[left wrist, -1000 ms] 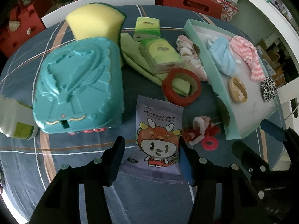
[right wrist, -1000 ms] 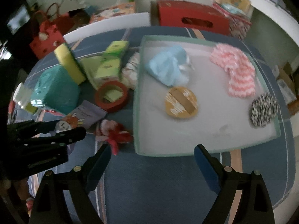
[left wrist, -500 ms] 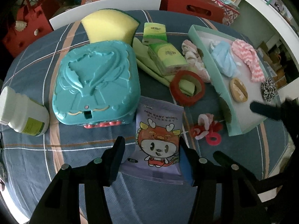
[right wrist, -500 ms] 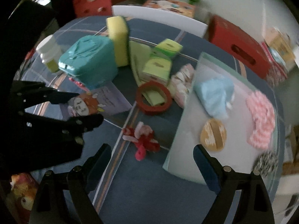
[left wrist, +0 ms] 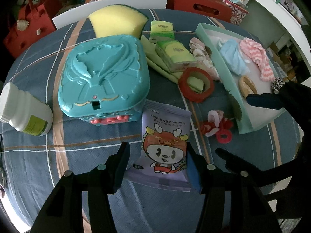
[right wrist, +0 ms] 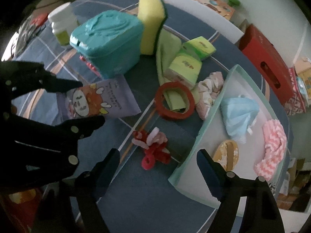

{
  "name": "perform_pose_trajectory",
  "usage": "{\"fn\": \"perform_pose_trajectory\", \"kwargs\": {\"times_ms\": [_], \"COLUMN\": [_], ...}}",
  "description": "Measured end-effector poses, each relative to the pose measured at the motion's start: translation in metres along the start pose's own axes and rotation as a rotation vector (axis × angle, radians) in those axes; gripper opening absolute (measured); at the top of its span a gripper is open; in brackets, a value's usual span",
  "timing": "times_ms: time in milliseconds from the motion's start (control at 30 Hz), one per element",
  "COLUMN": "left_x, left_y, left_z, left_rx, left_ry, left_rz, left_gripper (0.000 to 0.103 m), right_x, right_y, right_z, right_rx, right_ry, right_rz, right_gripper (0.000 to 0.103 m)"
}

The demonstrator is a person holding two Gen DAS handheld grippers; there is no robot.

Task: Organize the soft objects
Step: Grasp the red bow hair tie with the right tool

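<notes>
Left tongs [left wrist: 156, 164], part open, straddle the wipes pack [left wrist: 165, 147] on the surface; right tongs [right wrist: 157, 171], empty and just narrowing, hover near the hair ties [right wrist: 152, 147] beside the tray [right wrist: 186, 171], risking a rim snag.

Purple wipes pack [left wrist: 165, 147]: I read "MINI BABY WIPES".
Green tissue packs [left wrist: 175, 55]: print too small for me.

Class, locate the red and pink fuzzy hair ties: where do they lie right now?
The red and pink hair ties lie on the blue tablecloth just outside the teal tray, below the red ring, ahead of the open right gripper.
</notes>
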State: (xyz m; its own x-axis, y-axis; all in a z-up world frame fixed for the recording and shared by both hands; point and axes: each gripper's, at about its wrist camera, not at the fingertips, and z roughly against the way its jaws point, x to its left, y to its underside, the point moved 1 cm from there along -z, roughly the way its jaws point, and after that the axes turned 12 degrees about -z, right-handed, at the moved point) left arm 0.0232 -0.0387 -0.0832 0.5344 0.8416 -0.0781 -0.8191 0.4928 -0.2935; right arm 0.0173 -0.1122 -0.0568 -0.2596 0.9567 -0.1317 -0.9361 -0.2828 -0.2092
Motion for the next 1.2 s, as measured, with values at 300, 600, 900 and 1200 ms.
{"fn": "perform_pose_trajectory", "kwargs": {"times_ms": [300,600,900,1200], "left_x": [0.002,0.005,0.004,0.001], "left_y": [-0.006,-0.006,-0.007,-0.009], "left_z": [-0.003,-0.006,-0.006,-0.004], "left_rx": [0.01,0.014,0.016,0.012], "left_ry": [0.005,0.01,0.005,0.0], "left_rz": [0.005,0.015,0.015,0.008], "left_gripper": [0.057,0.057,0.057,0.057], "right_x": [0.004,0.006,0.006,0.014], "right_y": [-0.009,-0.014,-0.015,-0.017], "right_z": [-0.012,-0.038,-0.053,-0.047], "right_rx": [0.029,0.064,0.067,0.068], "right_ry": [0.006,-0.026,-0.058,-0.06], "right_rz": [0.052,0.033,-0.003,0.004], "right_gripper": [0.067,0.052,0.05,0.036]}}
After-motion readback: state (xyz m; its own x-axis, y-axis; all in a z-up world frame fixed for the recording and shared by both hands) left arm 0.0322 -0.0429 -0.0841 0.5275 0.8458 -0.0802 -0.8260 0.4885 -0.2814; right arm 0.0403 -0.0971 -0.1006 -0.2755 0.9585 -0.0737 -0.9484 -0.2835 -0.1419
